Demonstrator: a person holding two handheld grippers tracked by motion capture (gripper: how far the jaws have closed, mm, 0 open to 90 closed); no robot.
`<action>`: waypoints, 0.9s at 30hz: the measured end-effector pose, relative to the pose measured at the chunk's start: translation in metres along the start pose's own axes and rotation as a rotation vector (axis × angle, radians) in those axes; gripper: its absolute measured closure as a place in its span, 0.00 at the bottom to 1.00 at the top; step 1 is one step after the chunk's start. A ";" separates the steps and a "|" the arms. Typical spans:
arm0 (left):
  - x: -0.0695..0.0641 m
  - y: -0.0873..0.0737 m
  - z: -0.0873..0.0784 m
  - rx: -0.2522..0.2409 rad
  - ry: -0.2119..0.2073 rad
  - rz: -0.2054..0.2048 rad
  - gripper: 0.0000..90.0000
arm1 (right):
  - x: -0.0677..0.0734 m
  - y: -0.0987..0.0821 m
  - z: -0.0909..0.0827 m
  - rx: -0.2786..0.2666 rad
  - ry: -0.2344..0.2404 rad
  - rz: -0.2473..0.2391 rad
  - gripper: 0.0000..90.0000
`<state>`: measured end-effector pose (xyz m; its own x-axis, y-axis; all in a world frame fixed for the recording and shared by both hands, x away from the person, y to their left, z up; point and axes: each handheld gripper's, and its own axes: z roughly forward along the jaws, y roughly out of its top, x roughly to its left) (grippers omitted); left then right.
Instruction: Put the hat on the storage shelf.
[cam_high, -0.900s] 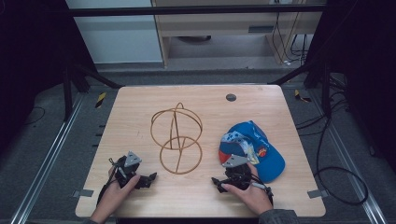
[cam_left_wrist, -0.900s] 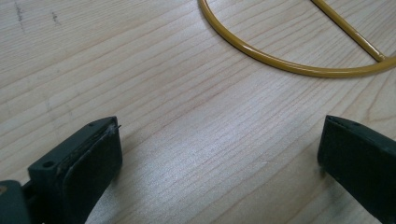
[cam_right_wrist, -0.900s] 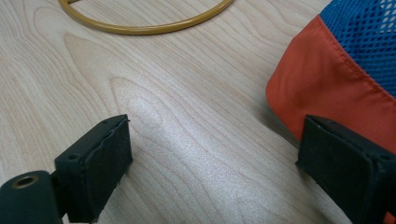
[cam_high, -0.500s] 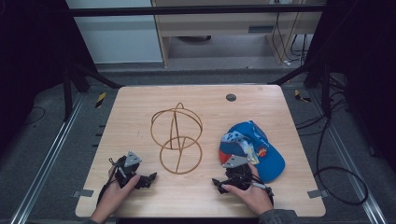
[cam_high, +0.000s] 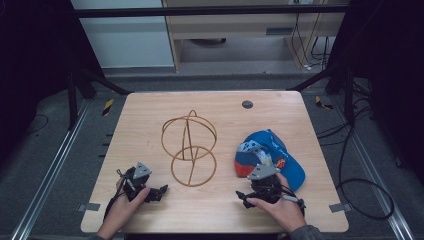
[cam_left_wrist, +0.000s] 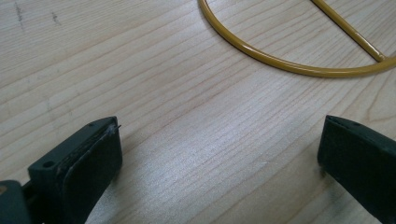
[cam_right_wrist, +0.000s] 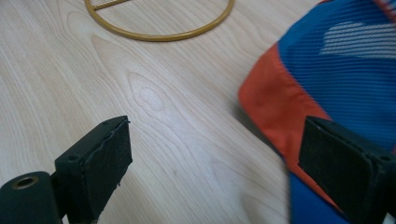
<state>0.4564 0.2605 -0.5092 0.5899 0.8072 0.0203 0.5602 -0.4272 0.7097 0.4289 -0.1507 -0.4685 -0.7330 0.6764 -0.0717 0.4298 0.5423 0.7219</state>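
Note:
A gold wire stand (cam_high: 189, 149) with a round base ring and an upright hoop stands mid-table; its base ring (cam_left_wrist: 289, 56) curves ahead of my left gripper (cam_left_wrist: 219, 154), which rests open low over bare wood near the front left (cam_high: 150, 190). A blue cap with an orange brim (cam_high: 270, 157) lies right of the stand. My right gripper (cam_high: 260, 187) sits at the cap's near edge, open, with bare wood between its jaws (cam_right_wrist: 212, 158); the cap's orange brim (cam_right_wrist: 280, 107) lies just ahead of the right jaw. The stand's ring (cam_right_wrist: 159, 28) lies farther off.
The wooden table (cam_high: 150, 110) has a small dark round inset (cam_high: 247, 104) near its far edge. Tape marks sit at the front corners (cam_high: 88, 206). Metal rails and cables run along the floor on both sides.

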 end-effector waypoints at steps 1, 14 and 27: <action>0.000 0.000 0.000 0.000 0.000 0.000 0.00 | -0.005 0.004 -0.012 0.021 -0.016 -0.023 0.13; 0.000 0.000 0.000 -0.002 0.000 -0.002 0.00 | -0.056 0.024 -0.066 0.095 -0.108 -0.043 0.32; 0.000 0.000 0.000 -0.002 0.000 -0.002 0.00 | -0.112 0.043 -0.050 0.240 -0.128 0.052 0.40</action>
<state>0.4564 0.2604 -0.5093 0.5890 0.8079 0.0189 0.5598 -0.4247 0.7115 0.5029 -0.2275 -0.3946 -0.6408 0.7555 -0.1363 0.5888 0.5976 0.5442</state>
